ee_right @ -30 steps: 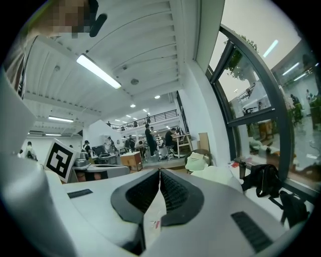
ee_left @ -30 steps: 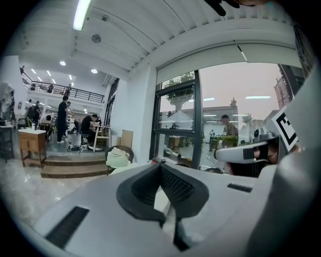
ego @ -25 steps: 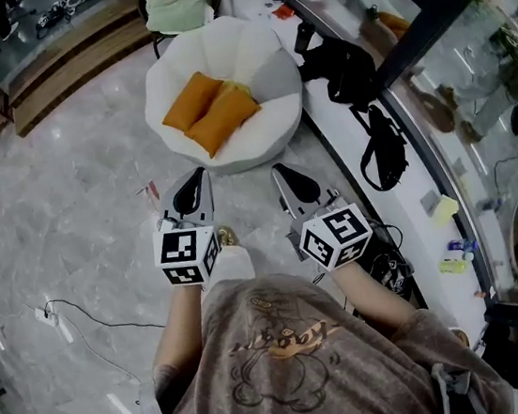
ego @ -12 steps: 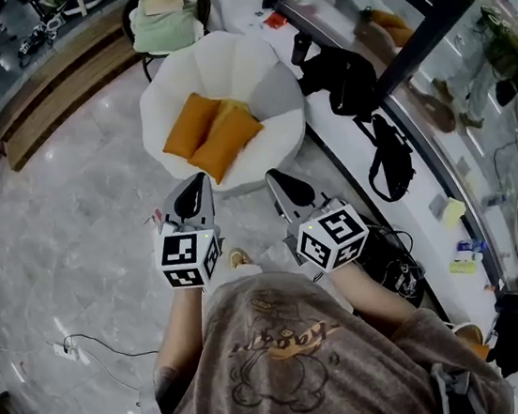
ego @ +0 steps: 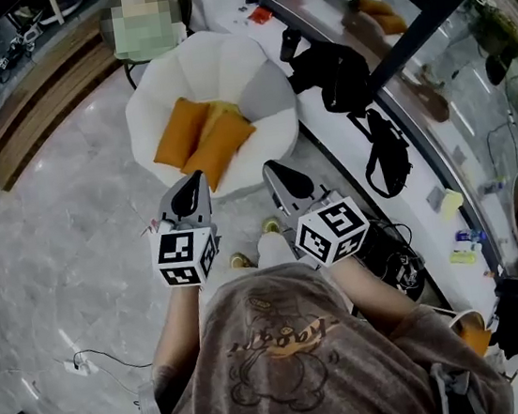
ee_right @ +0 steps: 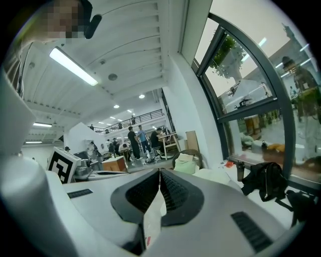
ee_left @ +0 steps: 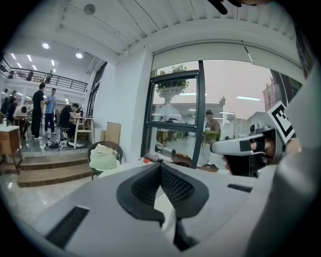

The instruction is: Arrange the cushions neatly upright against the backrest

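Both tools have been carried forward since the earlier frames. The white armchair [ego: 221, 60] is now seen nearer, and its front rim, just ahead of the tips a second ago, is now overlapped by them in the head view.

- Left tool [ego: 200, 174] [ee_left: 160, 165]: jaws pressed together, nothing held between them.
- Right tool [ego: 268, 166] [ee_right: 159, 173]: jaws likewise together, nothing gripped.
- Two orange cushions [ego: 201, 138] are seen lying flat on the seat, side by side and touching, set slantwise.
- One grey cushion [ego: 267, 91] is seen at the seat's right, leaned toward the backrest [ego: 210, 51].
- No cushion is touched by either tool.
- Black bags [ego: 331, 73] are noted on the white ledge [ego: 325, 136] just right of the armchair, along the window.
- Grey marbled floor [ego: 65, 246] is seen to the left.
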The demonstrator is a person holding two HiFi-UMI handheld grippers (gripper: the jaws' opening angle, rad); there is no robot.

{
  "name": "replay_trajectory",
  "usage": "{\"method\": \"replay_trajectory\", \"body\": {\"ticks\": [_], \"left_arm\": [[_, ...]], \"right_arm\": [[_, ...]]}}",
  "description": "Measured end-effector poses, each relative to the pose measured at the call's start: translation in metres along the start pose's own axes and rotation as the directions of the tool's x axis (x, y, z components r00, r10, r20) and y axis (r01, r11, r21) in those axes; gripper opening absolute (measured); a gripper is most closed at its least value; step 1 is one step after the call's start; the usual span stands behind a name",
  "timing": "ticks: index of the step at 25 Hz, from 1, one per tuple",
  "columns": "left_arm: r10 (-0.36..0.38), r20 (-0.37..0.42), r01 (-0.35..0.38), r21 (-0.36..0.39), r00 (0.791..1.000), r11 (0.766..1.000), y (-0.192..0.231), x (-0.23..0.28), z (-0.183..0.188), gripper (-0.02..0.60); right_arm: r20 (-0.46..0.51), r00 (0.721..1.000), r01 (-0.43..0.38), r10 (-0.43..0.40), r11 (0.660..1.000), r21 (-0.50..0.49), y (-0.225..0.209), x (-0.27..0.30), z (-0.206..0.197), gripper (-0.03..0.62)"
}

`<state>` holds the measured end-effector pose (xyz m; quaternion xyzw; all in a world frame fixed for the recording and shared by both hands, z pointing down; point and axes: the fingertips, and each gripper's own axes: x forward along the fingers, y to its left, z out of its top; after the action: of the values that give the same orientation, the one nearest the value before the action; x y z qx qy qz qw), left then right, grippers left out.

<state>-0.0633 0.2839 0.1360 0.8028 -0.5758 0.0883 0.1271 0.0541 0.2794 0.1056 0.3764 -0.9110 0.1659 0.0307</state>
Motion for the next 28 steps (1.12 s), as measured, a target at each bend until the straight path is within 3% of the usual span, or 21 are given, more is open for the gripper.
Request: {"method": "replay_trajectory", "body": {"ticks": [28], "left_arm": [[0.042, -0.004, -0.042, -0.007, 0.999, 0.999, 0.046, 0.204, 0.061, 0.005]], "right_arm": [[-0.071, 0.992, -0.108, 0.109, 0.994, 0.005, -0.154, 0.148, 0.051, 0.021]]}}
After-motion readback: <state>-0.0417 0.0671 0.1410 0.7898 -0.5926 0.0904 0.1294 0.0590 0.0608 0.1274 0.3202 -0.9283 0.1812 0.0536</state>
